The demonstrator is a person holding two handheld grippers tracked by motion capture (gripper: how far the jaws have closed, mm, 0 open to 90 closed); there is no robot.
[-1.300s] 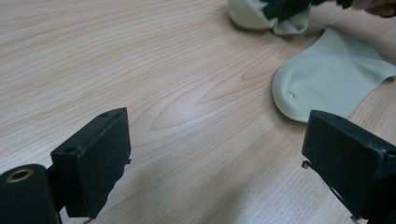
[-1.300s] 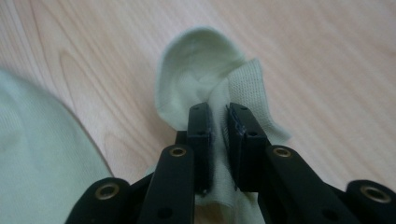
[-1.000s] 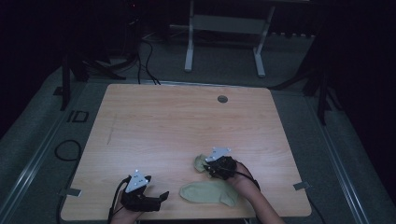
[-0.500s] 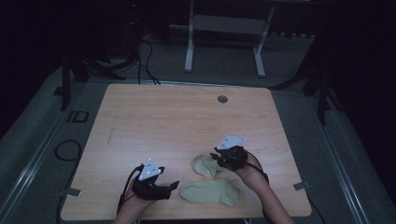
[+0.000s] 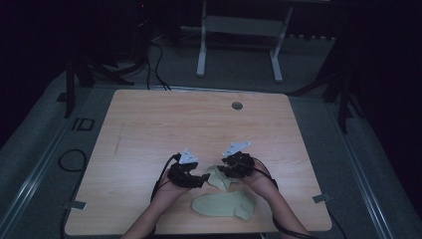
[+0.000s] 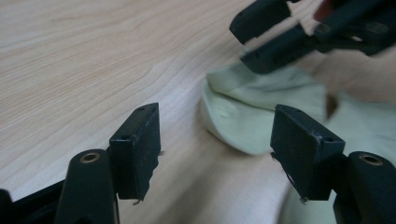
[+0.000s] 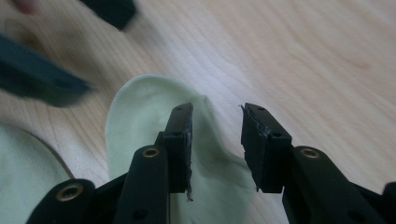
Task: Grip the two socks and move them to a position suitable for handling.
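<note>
Two pale green socks lie near the table's front edge. The smaller, folded sock (image 5: 218, 178) sits between my two grippers. The longer sock (image 5: 224, 204) lies flat just in front of it. My left gripper (image 5: 203, 178) points right at the folded sock (image 6: 243, 121); its jaws have just been closing and nothing is between the pads. My right gripper (image 5: 225, 172) hovers over the same sock (image 7: 140, 116). Its jaws have just been opening and stand apart above the fabric, with the pads not pressing it. The right gripper's fingers (image 6: 275, 46) show beyond the sock. The longer sock (image 7: 23, 177) lies to the side.
The wooden table (image 5: 164, 124) has a round cable hole (image 5: 237, 105) near its far edge. A metal stand (image 5: 239, 25) and cables (image 5: 69, 160) are on the floor around it. Both forearms come in over the front edge.
My left gripper has moved right and away from the front edge, up to the folded sock. My right gripper has shifted slightly right, and the folded sock now lies more spread out.
</note>
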